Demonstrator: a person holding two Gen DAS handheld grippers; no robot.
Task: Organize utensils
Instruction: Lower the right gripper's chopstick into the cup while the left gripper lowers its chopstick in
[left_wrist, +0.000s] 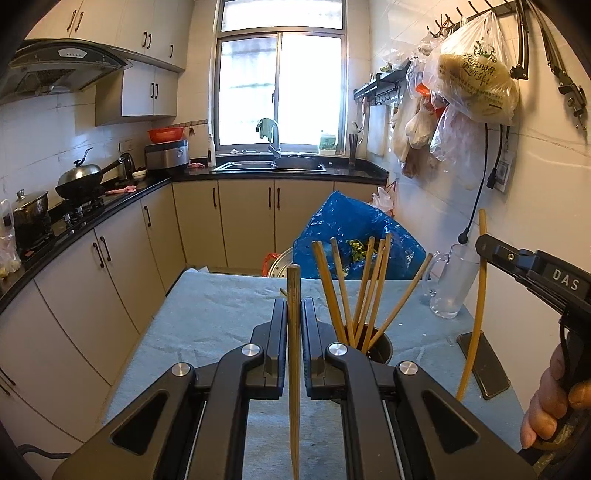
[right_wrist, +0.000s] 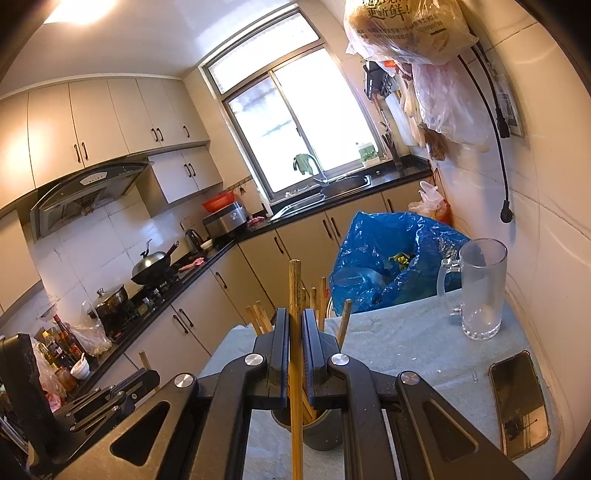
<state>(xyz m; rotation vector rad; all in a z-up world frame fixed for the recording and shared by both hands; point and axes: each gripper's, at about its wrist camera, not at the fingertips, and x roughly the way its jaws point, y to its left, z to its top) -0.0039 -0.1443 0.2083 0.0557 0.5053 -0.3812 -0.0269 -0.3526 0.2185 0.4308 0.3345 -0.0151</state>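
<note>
Between the left hand-held gripper's (left_wrist: 294, 314) jaws stands a chopstick (left_wrist: 294, 369).

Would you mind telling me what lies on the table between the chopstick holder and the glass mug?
Only bare blue cloth lies between the holder and the mug, clearest in the right wrist view; the phone sits nearer the camera.

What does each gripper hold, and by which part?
The left gripper and the right gripper each pinch one upright chopstick partway along its shaft, below the top end.
</note>
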